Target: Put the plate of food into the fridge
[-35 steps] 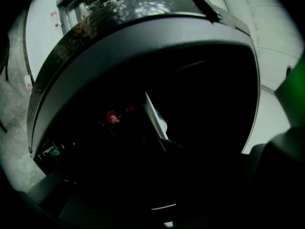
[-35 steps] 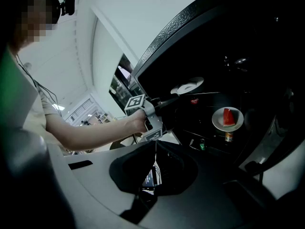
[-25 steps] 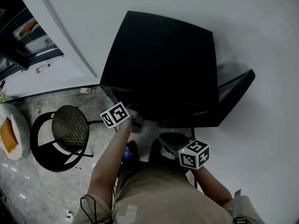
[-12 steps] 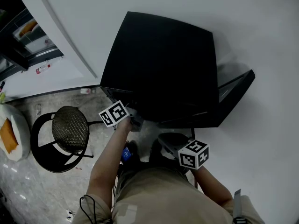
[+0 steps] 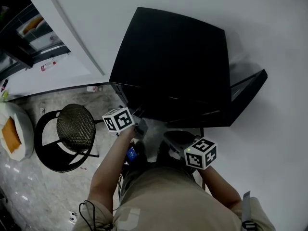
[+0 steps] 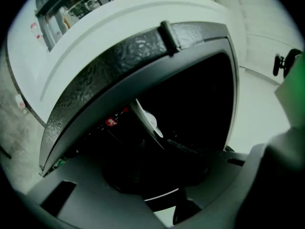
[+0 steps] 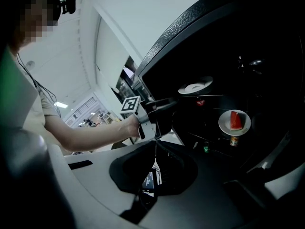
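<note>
A black fridge (image 5: pixel 173 57) stands open, its door (image 5: pixel 248 88) swung out to the right. Inside, a white plate with a red watermelon slice (image 7: pixel 234 121) rests on a lower shelf. Another white plate (image 7: pixel 195 86) sits on the shelf above and appears edge-on in the left gripper view (image 6: pixel 145 120). My left gripper (image 7: pixel 167 109) is held at the fridge's opening with its fingers apart and nothing between them. My right gripper (image 7: pixel 155 149) is shut and empty, low in front of the fridge, apart from both plates.
A round black chair with a woven seat (image 5: pixel 74 129) stands on the left of the floor. Beyond it a white plate with orange food (image 5: pixel 14 134) lies at the far left. A red-labelled bottle (image 6: pixel 112 122) and small cans (image 7: pixel 233 141) are inside the fridge.
The head view has shifted slightly, so the fridge sits a little higher and further right. Both grippers keep roughly the same places before the open fridge.
</note>
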A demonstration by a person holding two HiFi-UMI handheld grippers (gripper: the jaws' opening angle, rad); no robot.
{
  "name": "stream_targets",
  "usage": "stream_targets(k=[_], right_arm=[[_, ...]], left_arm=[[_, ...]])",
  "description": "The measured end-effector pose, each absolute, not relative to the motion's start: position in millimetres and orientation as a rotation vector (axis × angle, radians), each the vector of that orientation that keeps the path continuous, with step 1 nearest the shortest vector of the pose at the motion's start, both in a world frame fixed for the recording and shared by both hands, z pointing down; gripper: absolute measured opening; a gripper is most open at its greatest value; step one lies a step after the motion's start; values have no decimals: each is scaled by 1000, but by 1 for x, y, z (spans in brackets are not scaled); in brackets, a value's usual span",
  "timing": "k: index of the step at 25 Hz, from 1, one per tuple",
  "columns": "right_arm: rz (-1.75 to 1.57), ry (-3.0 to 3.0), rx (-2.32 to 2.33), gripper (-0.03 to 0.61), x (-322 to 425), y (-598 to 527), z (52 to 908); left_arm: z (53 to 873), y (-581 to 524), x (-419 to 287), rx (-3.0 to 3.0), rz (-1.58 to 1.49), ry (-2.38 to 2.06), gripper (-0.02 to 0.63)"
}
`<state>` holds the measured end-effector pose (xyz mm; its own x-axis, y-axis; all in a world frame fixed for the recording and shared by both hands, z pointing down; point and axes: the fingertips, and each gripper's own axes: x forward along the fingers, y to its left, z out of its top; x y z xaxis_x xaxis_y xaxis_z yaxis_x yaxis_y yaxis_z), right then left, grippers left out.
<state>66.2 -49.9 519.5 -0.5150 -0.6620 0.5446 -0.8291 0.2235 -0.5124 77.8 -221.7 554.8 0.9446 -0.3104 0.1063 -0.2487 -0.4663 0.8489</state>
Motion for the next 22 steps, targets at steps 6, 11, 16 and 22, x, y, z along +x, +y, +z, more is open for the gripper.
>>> stream_targets(k=[6, 11, 16, 22], right_arm=[[1109, -2304, 1380, 21, 50, -57, 517], [1030, -2303, 1374, 22, 38, -65, 512], [934, -2315, 1391, 21, 27, -77, 502], [809, -2325, 1390, 21, 5, -88, 492]], left_arm=[[533, -194, 71, 2176, -84, -172, 75], [511, -173, 55, 2279, -69, -50, 12], [496, -154, 34, 2414, -19, -23, 11], [486, -146, 4, 2551, 60, -93, 12]])
